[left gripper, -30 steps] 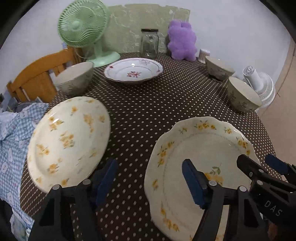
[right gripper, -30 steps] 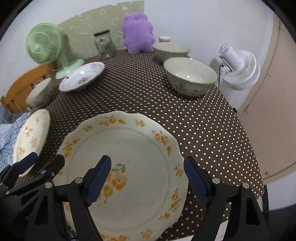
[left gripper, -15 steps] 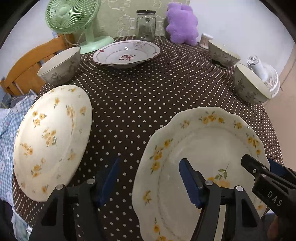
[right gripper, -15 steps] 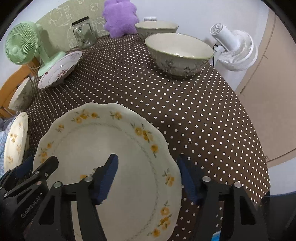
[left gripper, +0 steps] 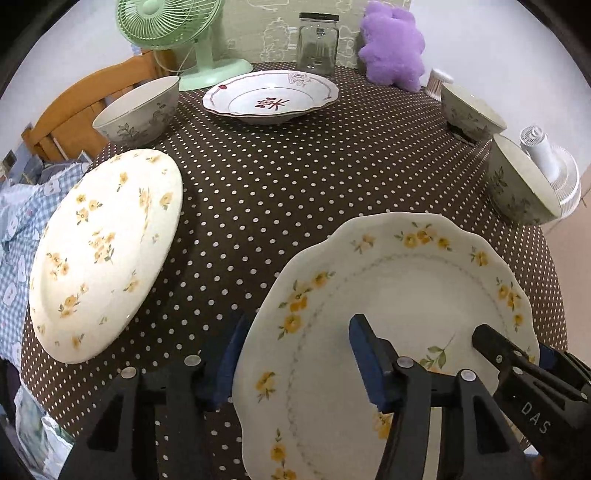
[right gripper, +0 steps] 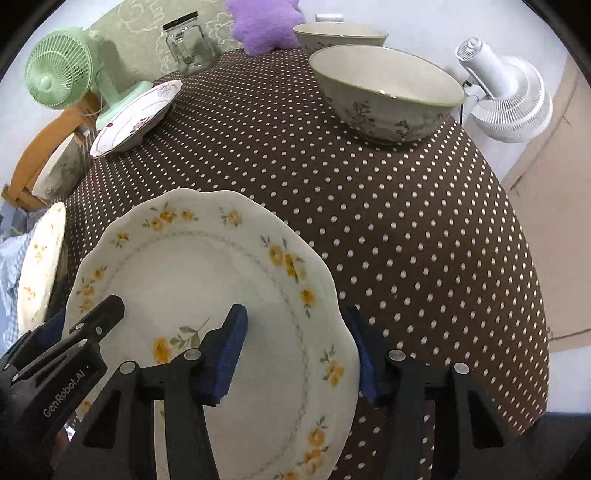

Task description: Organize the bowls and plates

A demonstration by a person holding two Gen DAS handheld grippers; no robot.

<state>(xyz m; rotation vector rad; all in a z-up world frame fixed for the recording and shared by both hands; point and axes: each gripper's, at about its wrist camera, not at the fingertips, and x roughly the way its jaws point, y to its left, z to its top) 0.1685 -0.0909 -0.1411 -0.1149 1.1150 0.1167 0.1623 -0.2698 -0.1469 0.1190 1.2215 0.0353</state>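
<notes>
**Two grippers at the scalloped plate on the near edge of the table**

The scalloped plate (left gripper: pixel 399 295) with yellow flowers lies at the near right edge of the table (left gripper: pixel 280 192), which carries a brown cloth with white dots. The left gripper (left gripper: pixel 295 362) has its fingers apart on both sides of the plate's left rim: one blue pad is outside the rim and low, the other is over the inside of the plate. The right gripper (right gripper: pixel 295 354) stands in the same way at the right rim, its fingers apart, one pad over the plate and one outside it. Whether the pads touch the plate I cannot tell.

A second plate with yellow flowers (left gripper: pixel 107 251) lies at the near left edge, well apart from the first. A deep plate with red marks (left gripper: pixel 271 98) sits near the far edge, just before the glass jar (left gripper: pixel 317 44) and the green fan (left gripper: pixel 173 29). One bowl (left gripper: pixel 138 110) stands at the far left edge. Two more bowls are at the right edge: the nearer bowl (right gripper: pixel 388 96) and the farther bowl (right gripper: pixel 340 35) close behind it. A purple plush toy (left gripper: pixel 393 48) rests at the far edge beside the jar.
</notes>
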